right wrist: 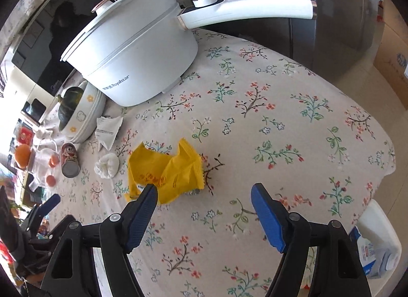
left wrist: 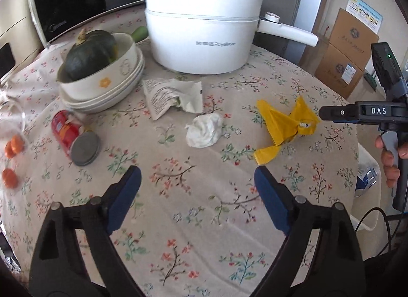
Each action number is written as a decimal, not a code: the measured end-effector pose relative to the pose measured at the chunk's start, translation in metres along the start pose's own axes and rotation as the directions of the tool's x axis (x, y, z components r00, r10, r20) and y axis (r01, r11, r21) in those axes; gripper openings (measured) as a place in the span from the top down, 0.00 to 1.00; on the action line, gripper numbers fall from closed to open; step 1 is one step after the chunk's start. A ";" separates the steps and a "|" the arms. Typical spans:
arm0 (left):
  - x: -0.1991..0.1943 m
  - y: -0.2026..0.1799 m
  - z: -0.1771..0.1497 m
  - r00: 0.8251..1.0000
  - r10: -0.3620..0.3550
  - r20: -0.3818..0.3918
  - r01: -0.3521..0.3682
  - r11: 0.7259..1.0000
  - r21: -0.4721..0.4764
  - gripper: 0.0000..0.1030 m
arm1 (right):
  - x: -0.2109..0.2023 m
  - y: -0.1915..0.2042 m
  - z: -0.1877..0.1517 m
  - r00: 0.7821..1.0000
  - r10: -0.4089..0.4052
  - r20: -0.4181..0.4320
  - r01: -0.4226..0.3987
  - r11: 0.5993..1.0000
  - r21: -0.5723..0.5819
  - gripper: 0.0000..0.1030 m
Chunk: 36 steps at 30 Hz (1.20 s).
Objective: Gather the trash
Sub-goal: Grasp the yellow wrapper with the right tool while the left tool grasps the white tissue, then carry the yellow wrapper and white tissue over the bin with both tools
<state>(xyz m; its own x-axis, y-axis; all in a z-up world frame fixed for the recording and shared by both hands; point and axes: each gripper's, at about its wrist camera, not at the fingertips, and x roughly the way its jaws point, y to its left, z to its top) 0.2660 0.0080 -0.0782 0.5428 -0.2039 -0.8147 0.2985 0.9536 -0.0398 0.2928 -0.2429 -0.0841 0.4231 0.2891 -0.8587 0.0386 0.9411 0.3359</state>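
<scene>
A crumpled yellow wrapper (left wrist: 285, 126) lies on the floral tablecloth (left wrist: 193, 195); it also shows in the right wrist view (right wrist: 165, 172). A white tissue ball (left wrist: 204, 131) and a torn white paper packet (left wrist: 173, 96) lie left of it. A red can (left wrist: 72, 136) lies on its side further left. My left gripper (left wrist: 197, 189) is open and empty, above the cloth near the tissue. My right gripper (right wrist: 204, 210) is open and empty, its left finger (right wrist: 142, 212) just in front of the yellow wrapper. The right gripper shows in the left wrist view (left wrist: 323, 113) beside the wrapper.
A white lidded electric pot (left wrist: 204, 29) with a long handle stands at the back. Stacked bowls (left wrist: 102, 87) hold a green squash (left wrist: 89, 53). Small orange fruits (left wrist: 12, 149) lie at the left edge. A white bin (right wrist: 380, 243) with trash stands below the table's right edge.
</scene>
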 end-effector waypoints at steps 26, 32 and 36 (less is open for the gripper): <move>0.029 0.004 0.009 0.996 -0.083 -0.019 0.079 0.985 -0.155 0.77 | 0.017 0.021 -0.007 1.000 0.004 -0.013 -0.006 0.991 -0.132 0.91; -0.013 -0.008 -0.005 0.995 -0.099 0.001 0.097 0.982 -0.164 0.77 | -0.026 0.030 -0.026 0.999 -0.013 0.034 0.019 0.984 -0.177 0.92; -0.044 -0.022 -0.015 0.994 -0.110 0.022 0.112 0.982 -0.153 0.77 | -0.055 0.032 -0.043 0.998 -0.021 0.058 0.032 0.982 -0.187 0.92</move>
<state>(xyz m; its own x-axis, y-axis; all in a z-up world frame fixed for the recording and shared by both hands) 0.2234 -0.0007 -0.0500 0.5235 -0.3122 -0.7928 0.2334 0.9474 -0.2190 0.2318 -0.2214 -0.0424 0.4737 0.2583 -0.8420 -0.1176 0.9660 0.2302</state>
